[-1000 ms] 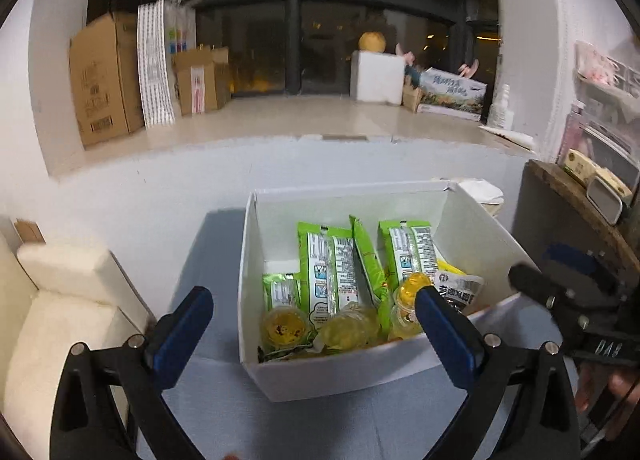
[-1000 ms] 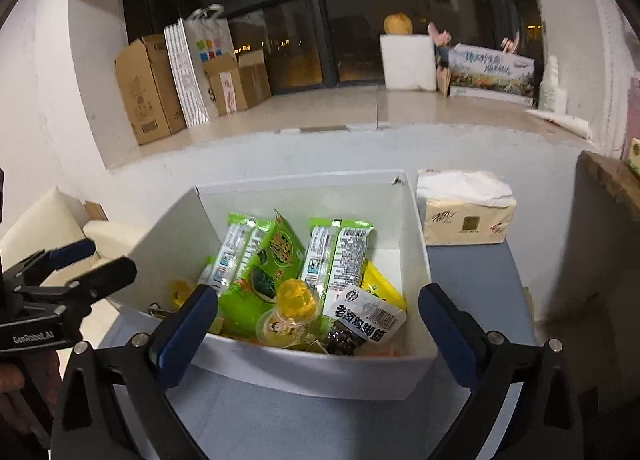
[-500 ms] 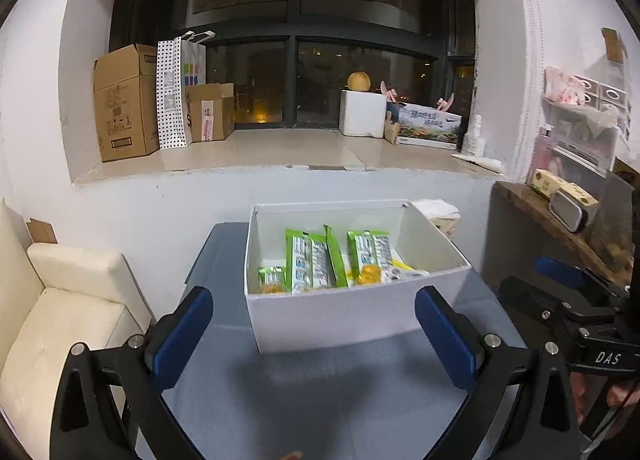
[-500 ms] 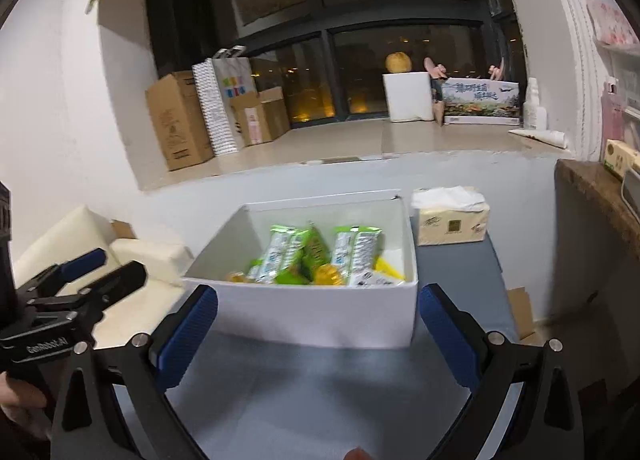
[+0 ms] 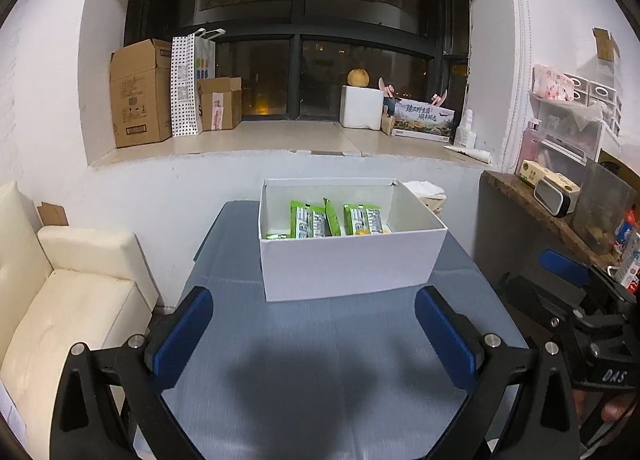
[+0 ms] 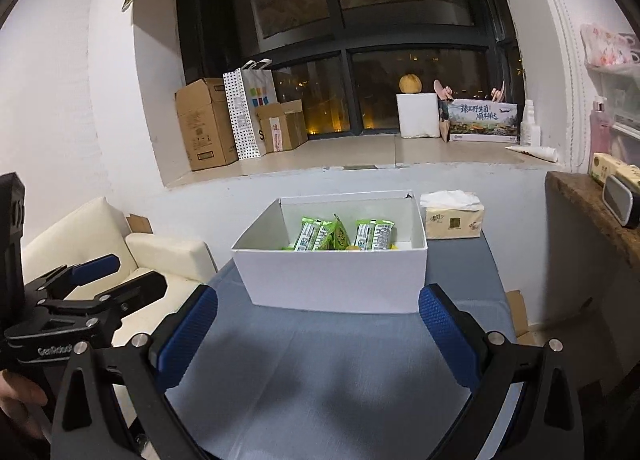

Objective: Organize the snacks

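Observation:
A white open box [image 5: 352,268] stands at the far end of a blue-grey table [image 5: 320,360]; it also shows in the right wrist view [image 6: 332,280]. Inside it stand green snack packets [image 5: 308,221] [image 6: 316,234] and a yellow jelly cup, mostly hidden by the front wall. My left gripper [image 5: 316,334] is open and empty, well back from the box over the table. My right gripper [image 6: 320,334] is open and empty, likewise back from the box. Each gripper shows at the edge of the other's view.
A tissue pack [image 6: 454,219] sits right of the box by the wall. A cream sofa [image 5: 60,300] stands left of the table. A wooden shelf [image 5: 548,215] with small items stands at the right. Cardboard boxes [image 5: 140,93] line the window sill.
Both grippers have pulled back and up from over the box, so the box now looks smaller and farther. Both stay open and empty.

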A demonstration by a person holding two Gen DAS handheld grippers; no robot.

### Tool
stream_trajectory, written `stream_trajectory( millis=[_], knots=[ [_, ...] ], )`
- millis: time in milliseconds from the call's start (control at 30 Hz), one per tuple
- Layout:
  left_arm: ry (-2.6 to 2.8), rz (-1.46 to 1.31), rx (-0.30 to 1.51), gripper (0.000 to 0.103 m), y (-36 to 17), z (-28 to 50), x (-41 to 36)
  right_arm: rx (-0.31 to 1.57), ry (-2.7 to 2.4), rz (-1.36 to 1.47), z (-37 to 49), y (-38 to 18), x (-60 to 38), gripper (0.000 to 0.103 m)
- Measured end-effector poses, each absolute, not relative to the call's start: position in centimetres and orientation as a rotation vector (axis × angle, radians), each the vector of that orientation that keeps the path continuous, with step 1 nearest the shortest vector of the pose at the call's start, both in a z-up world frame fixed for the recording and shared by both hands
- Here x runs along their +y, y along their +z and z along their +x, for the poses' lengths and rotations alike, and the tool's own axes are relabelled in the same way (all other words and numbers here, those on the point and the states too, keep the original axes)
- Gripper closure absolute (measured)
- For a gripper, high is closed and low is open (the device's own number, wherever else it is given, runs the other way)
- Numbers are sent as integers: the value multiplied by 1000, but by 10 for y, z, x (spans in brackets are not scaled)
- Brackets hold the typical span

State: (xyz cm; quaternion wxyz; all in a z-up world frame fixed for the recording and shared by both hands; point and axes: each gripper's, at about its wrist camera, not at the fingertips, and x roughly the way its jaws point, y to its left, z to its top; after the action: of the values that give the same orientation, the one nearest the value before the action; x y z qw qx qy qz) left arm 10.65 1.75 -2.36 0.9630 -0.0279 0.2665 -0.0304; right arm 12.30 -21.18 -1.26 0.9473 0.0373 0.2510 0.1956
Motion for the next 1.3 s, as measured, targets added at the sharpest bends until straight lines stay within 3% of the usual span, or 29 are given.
stream_trajectory(
  millis=[367,1300],
  knots=[
    [-84,-60,521,0,-17,63,18,513,424,158,84,-7,-224,0],
    [-81,-62,546,0,-23,60,18,540,409,105,79,-11,-220,0]
  ],
)
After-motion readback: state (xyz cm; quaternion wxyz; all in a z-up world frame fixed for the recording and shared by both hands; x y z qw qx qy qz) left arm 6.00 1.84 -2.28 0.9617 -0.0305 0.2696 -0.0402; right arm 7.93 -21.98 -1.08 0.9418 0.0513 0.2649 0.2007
